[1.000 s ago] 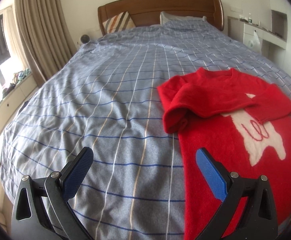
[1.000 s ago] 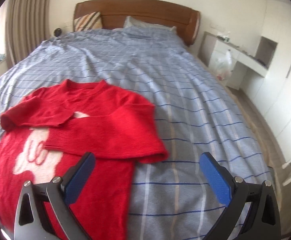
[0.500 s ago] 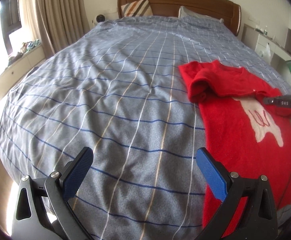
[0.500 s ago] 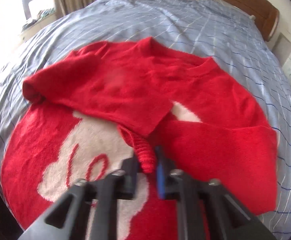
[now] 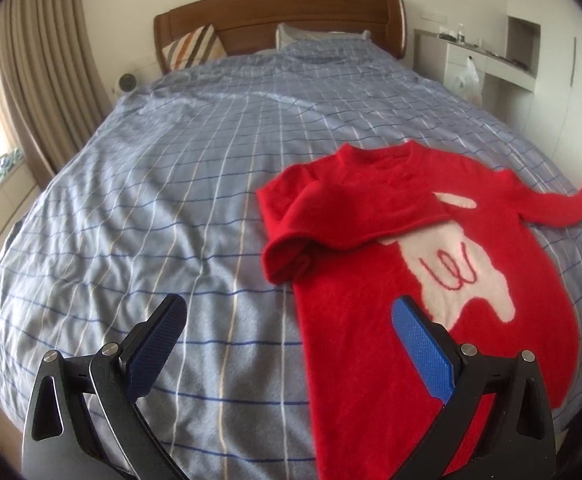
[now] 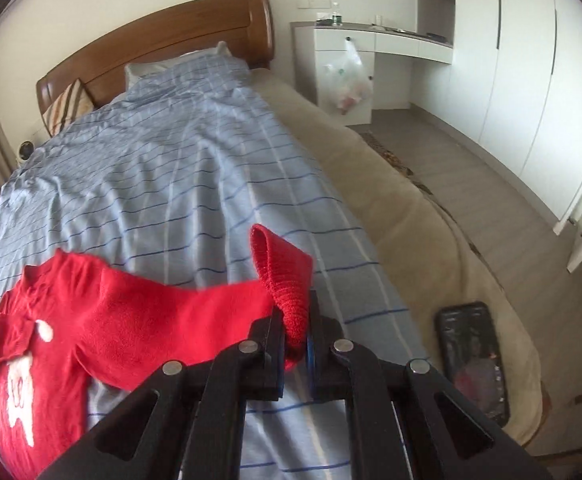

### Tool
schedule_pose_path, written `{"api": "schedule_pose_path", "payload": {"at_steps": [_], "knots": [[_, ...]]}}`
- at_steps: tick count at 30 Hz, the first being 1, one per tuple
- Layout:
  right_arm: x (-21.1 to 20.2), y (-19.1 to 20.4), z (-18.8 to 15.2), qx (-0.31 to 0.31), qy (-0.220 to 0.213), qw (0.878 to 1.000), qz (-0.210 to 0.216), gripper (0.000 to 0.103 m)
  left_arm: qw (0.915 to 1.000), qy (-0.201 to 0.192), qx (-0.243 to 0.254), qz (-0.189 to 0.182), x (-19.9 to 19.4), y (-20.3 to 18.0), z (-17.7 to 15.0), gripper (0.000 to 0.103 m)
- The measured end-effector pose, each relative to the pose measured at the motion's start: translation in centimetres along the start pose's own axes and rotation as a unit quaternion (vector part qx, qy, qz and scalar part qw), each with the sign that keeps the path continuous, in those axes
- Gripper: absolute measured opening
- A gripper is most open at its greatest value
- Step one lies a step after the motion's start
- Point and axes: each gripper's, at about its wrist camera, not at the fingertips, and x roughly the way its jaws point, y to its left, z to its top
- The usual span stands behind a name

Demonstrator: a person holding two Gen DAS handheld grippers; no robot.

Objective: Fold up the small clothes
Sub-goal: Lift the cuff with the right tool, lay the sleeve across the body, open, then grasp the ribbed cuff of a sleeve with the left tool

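Observation:
A small red sweater with a white animal figure lies front up on the blue checked bed cover. Its left sleeve lies folded across the chest. My right gripper is shut on the ribbed cuff of the other sleeve and holds that sleeve stretched out to the right, off the sweater body. The stretched sleeve also shows in the left wrist view. My left gripper is open and empty above the cover, at the sweater's lower left edge.
A black phone lies on the beige blanket at the bed's right edge. A wooden headboard and pillows are at the far end. A white desk with a plastic bag stands right; curtains hang left.
My right gripper, shut on the sleeve cuff, has pulled the right sleeve off the chest and out to the right. My left gripper stayed open and moved closer to the sweater.

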Motion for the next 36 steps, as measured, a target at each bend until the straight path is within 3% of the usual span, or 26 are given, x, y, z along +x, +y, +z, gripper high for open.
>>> {"api": "schedule_pose_path", "payload": {"at_steps": [4, 8, 12, 14, 18, 21, 24, 28, 33, 36], "knots": [[1.8, -3.1, -1.1, 0.023, 0.017, 0.999, -0.031, 0.007, 0.9982, -0.002, 0.058, -0.013, 1.2, -4.2, 2.9, 0.103], [3.6, -5.8, -3.1, 0.068, 0.051, 0.996, -0.014, 0.007, 0.9960, 0.006, 0.084, -0.031, 2.4, -6.8, 4.2, 0.103], [4.2, -6.3, -4.1, 0.069, 0.064, 0.996, 0.006, 0.008, 0.9952, 0.028, 0.085, -0.041, 4.2, -7.8, 4.4, 0.103], [3.6, -7.0, -4.1, 0.076, 0.059, 0.995, 0.001, 0.017, 0.9955, 0.036, 0.078, -0.039, 4.9, -7.8, 4.4, 0.103], [1.4, -7.9, -4.4, 0.079, 0.046, 0.996, -0.004, 0.020, 0.9965, 0.037, 0.070, -0.027, 5.7, -7.2, 4.7, 0.103], [-0.9, -5.8, -5.0, 0.035, 0.028, 0.999, 0.001, 0.020, 0.9958, 0.034, 0.082, -0.024, 6.3, -7.6, 5.2, 0.102], [-2.7, -1.7, -6.6, -0.012, 0.027, 0.998, 0.048, 0.022, 0.9940, 0.033, 0.098, -0.036, 6.9, -8.7, 5.9, 0.102], [-4.3, 4.8, -10.7, -0.069, 0.041, 0.989, 0.124, 0.041, 0.9888, 0.055, 0.115, -0.078, 8.8, -10.9, 7.1, 0.102], [-4.1, 11.0, -15.7, -0.132, 0.063, 0.979, 0.143, 0.042, 0.9762, 0.084, 0.191, -0.058, 13.2, -15.5, 7.3, 0.102], [-3.8, 12.6, -16.6, -0.142, 0.067, 0.978, 0.137, 0.042, 0.9728, 0.113, 0.199, -0.037, 16.2, -16.6, 6.9, 0.099]]}}
